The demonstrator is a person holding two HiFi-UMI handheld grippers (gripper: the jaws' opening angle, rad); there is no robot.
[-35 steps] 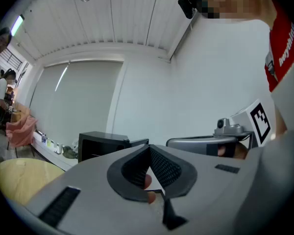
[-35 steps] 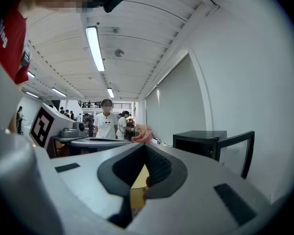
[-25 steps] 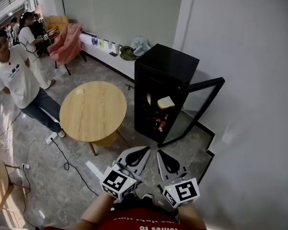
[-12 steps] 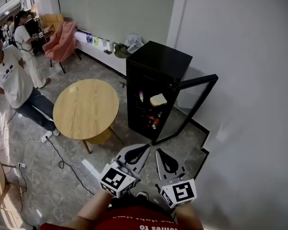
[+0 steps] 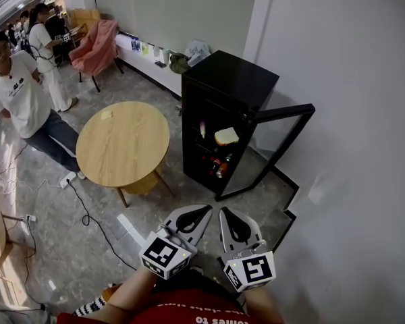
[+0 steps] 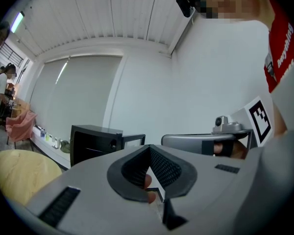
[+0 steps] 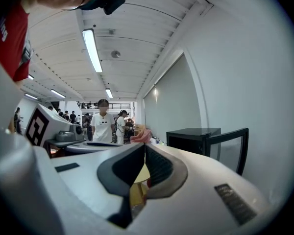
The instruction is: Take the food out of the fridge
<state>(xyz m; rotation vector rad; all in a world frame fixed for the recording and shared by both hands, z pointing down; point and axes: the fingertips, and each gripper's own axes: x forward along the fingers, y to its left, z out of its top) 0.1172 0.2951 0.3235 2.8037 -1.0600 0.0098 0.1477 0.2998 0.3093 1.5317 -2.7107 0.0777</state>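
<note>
Fridge (image 5: 233,83) interior dark, lower food (image 5: 219,165) indistinct.

No word can be read for sure. White lettering on the person's red shirt (image 5: 189,307) is upside down and cut off. A bystander's white T-shirt (image 5: 20,96) has print too small to read. The cubes on the left gripper (image 5: 204,210) and right gripper (image 5: 224,213) bear black-and-white square markers.

There are two tongs, the left tongs (image 5: 205,210) and the right tongs (image 5: 225,213). Ahead of them is one black fridge (image 5: 231,79) with one door (image 5: 278,140) and one slice of bread (image 5: 226,136). Ahead and left are one round table (image 5: 121,144), one pink chair (image 5: 94,46) and two people in white shirts, a near person (image 5: 20,96) and a far person (image 5: 46,49).
</note>
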